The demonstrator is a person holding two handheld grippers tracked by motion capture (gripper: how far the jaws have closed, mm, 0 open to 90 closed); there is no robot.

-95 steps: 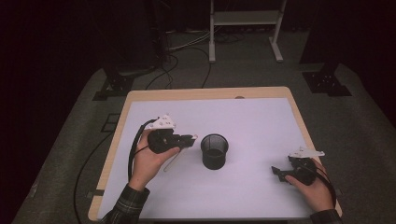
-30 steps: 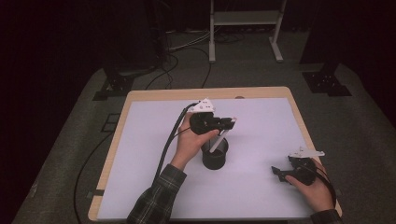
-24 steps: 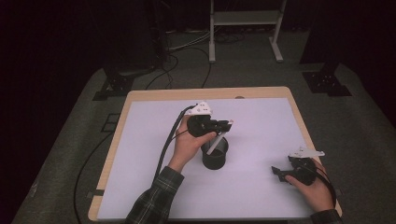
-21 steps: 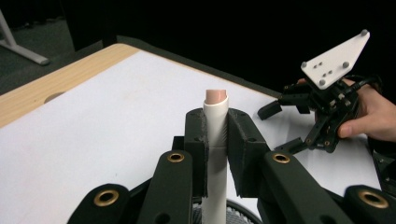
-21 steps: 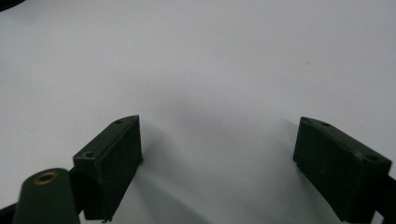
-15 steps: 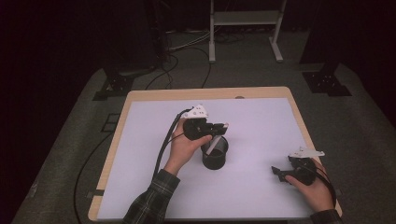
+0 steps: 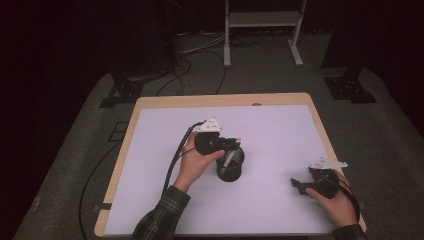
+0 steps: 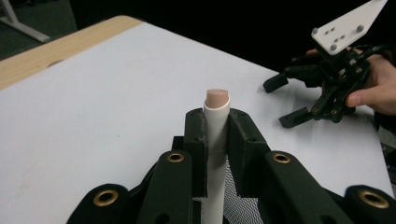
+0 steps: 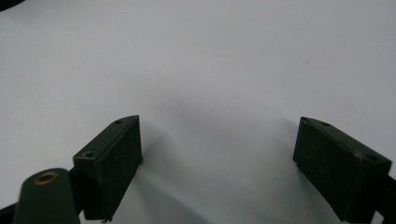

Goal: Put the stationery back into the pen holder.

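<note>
White pen (image 8: 215,140), one only, clamped between both pads of left tool (image 7: 231,145), standing upright, with pinkish cap end pointing away from tool body. Lower part of pen going down into black mesh cup (image 7: 230,165), one only, placed directly under left tool, slightly toward right tool. In left gripper view, mesh of cup visible just below pads, behind pen shaft. Whether pen tip touches bottom of cup: cannot tell.

Two tools in total, one in each hand. Left tool narrow, closed tight on pen, held over rim of cup. Right tool (image 7: 300,186) wide, nothing between its jaws, resting low on surface (image 7: 280,130), well apart from cup and from left tool. In right gripper view, two black pads standing far apart, with bare white surface between and ahead of them.

One white surface with wooden edge, carrying cup and both hands. One grey three-cornered plate on top of each tool, so two counted. One checked sleeve (image 7: 160,220) on left forearm.
</note>
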